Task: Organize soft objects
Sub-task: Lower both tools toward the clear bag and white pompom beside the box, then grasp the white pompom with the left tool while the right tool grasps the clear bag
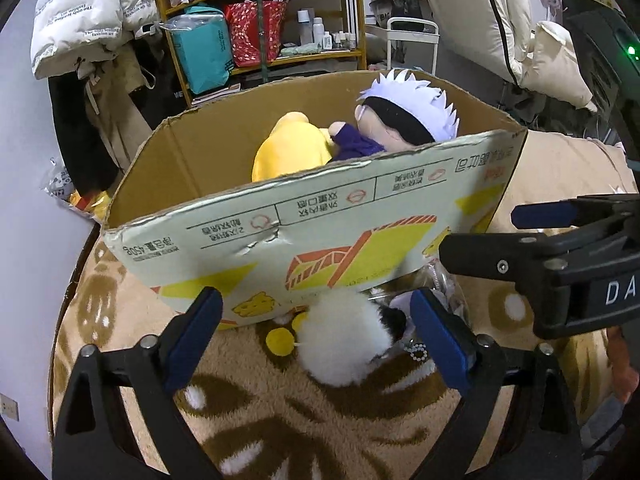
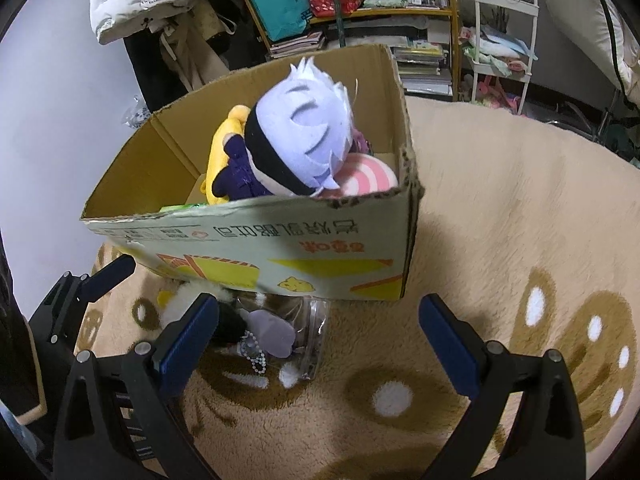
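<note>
A cardboard box [image 1: 304,224] stands open on a tan rug [image 1: 280,420] with brown and white patterns. Inside it lie a yellow plush [image 1: 288,148] and, against that, a doll [image 1: 404,116] with white spiky hair, a black band across the eyes and a purple outfit. From the right wrist view a pink-and-white striped toy [image 2: 368,180] sits under the doll's head in the box's right corner, and a bit of something green shows low on the near side; what it is cannot be told.

On the rug, touching the foot of the box's near wall, lies a fluffy white-and-black toy [image 1: 344,340] with a yellow pom-pom [image 1: 280,340] beside it and a bead chain [image 2: 252,354]. Next to it is a clear plastic bag [image 2: 312,344] with a grey piece [image 2: 272,332] on it.

The left gripper [image 1: 316,340] hangs low over the rug with its jaws wide apart, one on each side of the fluffy toy, holding nothing; whether the right finger touches the fur cannot be told. The right gripper [image 2: 316,340] hovers just beside it to the right, jaws also spread wide and empty, its left finger over the fluffy toy's black end and the bag between the fingers.

Behind the box are a shelf [image 1: 264,20] with bags and bottles, a white puffer jacket [image 1: 84,12] hanging left, and a white cart [image 2: 504,40] right.
</note>
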Action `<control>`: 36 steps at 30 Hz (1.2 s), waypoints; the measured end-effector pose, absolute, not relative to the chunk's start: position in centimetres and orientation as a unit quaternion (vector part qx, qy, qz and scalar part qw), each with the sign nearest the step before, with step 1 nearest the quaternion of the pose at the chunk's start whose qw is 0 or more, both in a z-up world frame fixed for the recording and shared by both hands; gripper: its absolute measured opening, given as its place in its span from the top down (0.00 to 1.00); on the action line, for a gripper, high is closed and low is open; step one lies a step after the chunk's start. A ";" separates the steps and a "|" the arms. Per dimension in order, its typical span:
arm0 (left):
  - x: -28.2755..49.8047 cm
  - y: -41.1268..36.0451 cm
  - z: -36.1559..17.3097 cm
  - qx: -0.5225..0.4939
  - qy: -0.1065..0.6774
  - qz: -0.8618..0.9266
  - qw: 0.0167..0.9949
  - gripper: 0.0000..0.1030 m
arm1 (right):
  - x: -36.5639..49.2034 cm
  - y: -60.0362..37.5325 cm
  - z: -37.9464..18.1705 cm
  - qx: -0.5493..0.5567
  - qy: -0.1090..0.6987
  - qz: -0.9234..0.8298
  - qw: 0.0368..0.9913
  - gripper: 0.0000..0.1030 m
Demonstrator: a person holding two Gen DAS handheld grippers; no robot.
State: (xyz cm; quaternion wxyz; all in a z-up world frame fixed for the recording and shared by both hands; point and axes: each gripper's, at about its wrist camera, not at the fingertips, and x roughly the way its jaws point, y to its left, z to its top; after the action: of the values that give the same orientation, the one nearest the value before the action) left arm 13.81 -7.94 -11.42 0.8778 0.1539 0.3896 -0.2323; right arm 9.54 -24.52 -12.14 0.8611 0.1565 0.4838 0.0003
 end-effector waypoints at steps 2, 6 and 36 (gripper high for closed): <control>13.9 -8.0 -11.8 0.156 0.395 -0.233 0.875 0.17 | 9.7 -24.4 -12.6 0.162 0.488 -0.007 0.858 0.00; 14.0 -7.9 -12.5 0.154 0.398 -0.238 0.872 0.25 | 10.0 -24.1 -13.3 0.171 0.495 -0.010 0.852 0.00; 14.1 -2.5 -12.2 0.041 0.491 -0.276 0.825 0.88 | 11.3 -21.1 -15.0 0.157 0.523 0.012 0.838 0.01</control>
State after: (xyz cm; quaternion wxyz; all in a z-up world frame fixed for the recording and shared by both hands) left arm 14.09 -2.51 -12.22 0.8251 0.0413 0.4910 -0.2764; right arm 11.33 -21.14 -15.01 0.8378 0.1574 0.5227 0.0123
